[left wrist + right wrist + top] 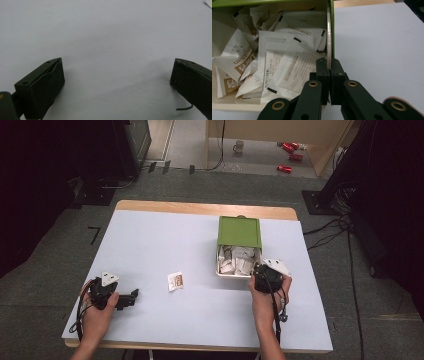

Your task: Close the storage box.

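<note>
The box (328, 37) has its right side wall pinched between the black jaws of the right gripper (329, 66), which are clenched on the wall's rim near the front corner, one jaw inside the box and one outside. In the high view the right gripper (266, 276) sits at the near right corner of the box (239, 236), held by the person's right hand (263, 300). Just inside the pinched wall lie the white sachets (287, 67), piled loosely across the box floor. A green lid (239, 231) covers the far part of the box. The box stands on the pale table (160, 245), right of its middle. A lone sachet (175, 281) lies on the table between the two grippers, well apart from the box. The left gripper (131, 296) rests near the table's left front, its jaws spread wide over bare tabletop (105, 37).
</note>
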Demonstrator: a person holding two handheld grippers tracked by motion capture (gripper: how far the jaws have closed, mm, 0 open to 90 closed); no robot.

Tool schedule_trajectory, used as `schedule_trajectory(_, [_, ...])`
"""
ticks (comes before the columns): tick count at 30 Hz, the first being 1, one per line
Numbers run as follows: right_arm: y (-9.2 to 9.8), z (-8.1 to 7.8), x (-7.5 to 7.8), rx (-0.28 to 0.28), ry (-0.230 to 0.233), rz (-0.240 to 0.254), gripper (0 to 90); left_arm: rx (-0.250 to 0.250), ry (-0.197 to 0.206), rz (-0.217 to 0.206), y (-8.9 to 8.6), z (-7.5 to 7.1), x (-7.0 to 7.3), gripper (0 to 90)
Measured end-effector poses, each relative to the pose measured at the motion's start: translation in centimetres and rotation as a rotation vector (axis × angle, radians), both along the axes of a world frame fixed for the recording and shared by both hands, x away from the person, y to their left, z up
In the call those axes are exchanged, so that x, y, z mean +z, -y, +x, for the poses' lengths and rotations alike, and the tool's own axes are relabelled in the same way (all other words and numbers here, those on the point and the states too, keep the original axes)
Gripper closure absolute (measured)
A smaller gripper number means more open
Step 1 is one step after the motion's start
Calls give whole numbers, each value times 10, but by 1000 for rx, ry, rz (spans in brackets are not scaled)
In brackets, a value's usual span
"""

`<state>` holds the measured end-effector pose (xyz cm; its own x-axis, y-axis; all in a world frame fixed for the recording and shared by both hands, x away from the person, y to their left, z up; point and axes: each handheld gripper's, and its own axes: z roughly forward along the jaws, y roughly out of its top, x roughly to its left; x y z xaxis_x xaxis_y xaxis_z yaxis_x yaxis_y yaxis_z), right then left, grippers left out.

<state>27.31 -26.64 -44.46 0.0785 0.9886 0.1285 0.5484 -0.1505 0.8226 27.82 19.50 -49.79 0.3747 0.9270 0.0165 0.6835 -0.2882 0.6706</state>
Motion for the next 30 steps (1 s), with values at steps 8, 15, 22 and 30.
schedule_trajectory(8, [10,-10,1,66,58,47,764,0,1,-1,0,0,0,0])
schedule_trajectory(15, [7,-26,-4,142,64,30,592,0,0,0,0,0,0,0])
schedule_trajectory(22, [4,-34,-20,169,27,-3,461,0,1,0,0,0,0,0])
schedule_trajectory(30, [1,-34,-28,177,35,-17,473,0,1,0,0,0,0,0])
